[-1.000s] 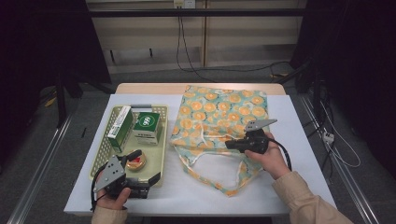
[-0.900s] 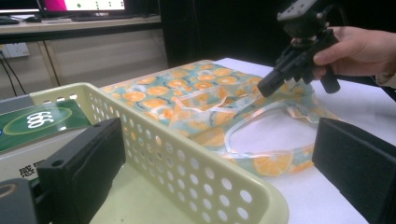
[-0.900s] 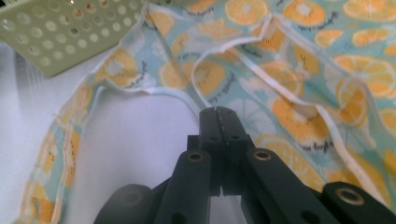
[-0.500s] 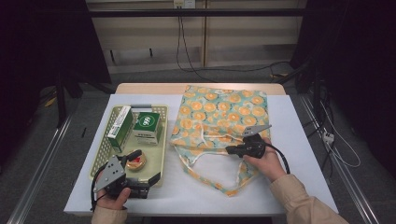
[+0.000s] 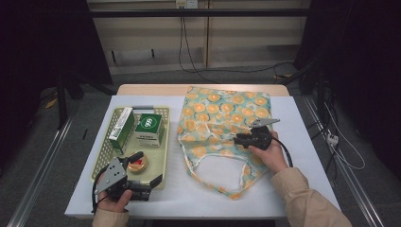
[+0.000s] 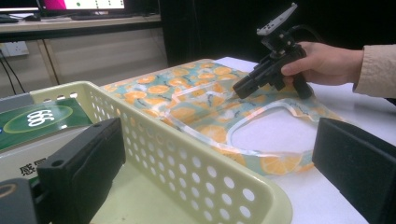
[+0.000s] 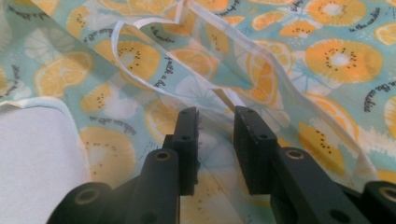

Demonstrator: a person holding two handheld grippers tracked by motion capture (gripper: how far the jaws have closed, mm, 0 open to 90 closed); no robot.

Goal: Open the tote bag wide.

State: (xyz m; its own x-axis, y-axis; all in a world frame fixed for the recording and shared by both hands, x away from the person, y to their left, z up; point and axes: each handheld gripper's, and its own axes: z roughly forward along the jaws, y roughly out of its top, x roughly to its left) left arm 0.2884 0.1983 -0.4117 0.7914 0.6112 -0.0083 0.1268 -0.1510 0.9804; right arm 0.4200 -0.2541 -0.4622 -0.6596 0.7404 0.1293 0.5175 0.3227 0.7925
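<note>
The fruit-print bag (image 5: 222, 127) is lying flat on the white table (image 5: 302, 184), its handle loop spreading toward the near edge, bare tabletop running open along the bag's right side and in front of it. Just left of the bag the yellow basket (image 5: 163, 163) is sitting with its perforated wall close to the bag's edge. The right gripper (image 5: 238, 139) is pressing down on the bag's middle, its jaws just opening a little, slightly apart with only loose fabric between them. The left gripper (image 5: 149, 168) is resting wide apart, straddling the basket's near corner, clamping nothing.
</note>
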